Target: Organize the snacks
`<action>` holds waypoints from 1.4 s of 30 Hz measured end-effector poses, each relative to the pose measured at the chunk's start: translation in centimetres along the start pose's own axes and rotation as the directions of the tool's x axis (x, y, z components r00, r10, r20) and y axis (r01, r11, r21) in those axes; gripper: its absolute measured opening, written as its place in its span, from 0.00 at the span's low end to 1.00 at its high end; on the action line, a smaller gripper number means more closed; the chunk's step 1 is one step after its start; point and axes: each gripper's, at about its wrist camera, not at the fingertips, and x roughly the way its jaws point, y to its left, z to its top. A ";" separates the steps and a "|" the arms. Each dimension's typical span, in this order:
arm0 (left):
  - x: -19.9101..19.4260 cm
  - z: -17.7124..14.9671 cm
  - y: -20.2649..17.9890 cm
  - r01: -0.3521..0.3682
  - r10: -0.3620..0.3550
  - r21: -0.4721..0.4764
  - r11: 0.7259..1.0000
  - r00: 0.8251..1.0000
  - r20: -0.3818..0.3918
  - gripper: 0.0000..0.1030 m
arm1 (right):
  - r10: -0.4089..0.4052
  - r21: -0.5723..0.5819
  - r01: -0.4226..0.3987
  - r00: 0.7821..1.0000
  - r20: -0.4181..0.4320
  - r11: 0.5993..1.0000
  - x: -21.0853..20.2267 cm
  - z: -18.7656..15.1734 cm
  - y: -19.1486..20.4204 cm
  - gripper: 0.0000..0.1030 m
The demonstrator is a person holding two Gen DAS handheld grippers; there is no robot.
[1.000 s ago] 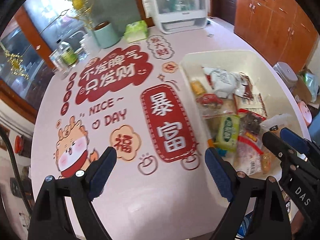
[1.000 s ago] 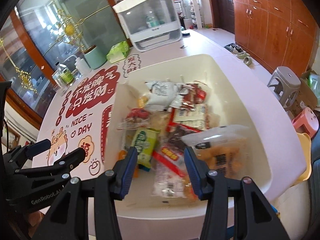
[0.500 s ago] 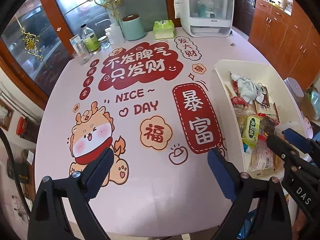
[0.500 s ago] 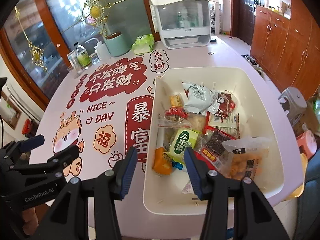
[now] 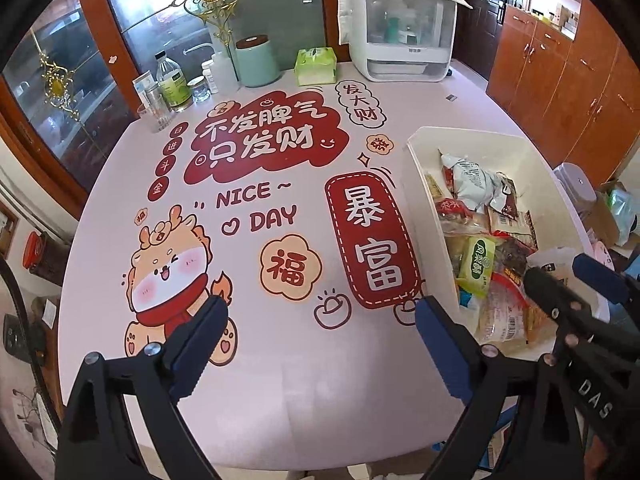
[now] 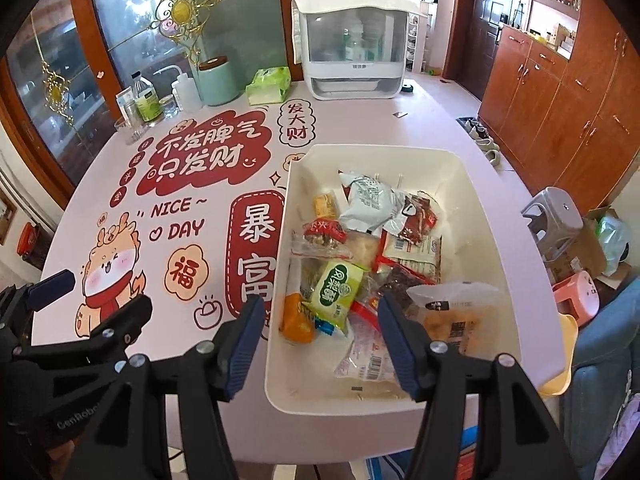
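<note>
Though both cameras look down on the table (image 5: 280, 380), the near edge of the white bin (image 6: 472, 184) is partly covered by my right gripper (image 6: 320, 344), and the snacks (image 6: 360, 248) inside it overlap so much that I cannot count them. They all lie in the bin, which sits on the right side of the table. A green packet (image 6: 334, 288) in the middle carries printed characters I can only half make out; a clear bag (image 6: 452, 312) of golden pieces lies beside it, partly behind one finger. In the left view the bin is cut off by the right gripper's black frame, which reads "DAS".

My left gripper (image 5: 320, 344) hangs over the bare mat with its jaws spread wide, nothing between them. The right gripper's jaws have just been opening and stand apart above the bin's near end, pressing on nothing.

The mat (image 5: 256, 208) reads "NICE ~ DAY" among large red Chinese characters and a cartoon dragon. The left gripper's body in the right view shows "GenRobo", the rest cut off.
</note>
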 end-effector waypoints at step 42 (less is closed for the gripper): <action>0.2 -1.0 1.4 -0.001 0.000 -0.038 0.999 0.999 -0.035 0.92 | 0.013 -0.049 -0.013 1.000 0.002 0.999 -0.6 -0.4 1.3 0.58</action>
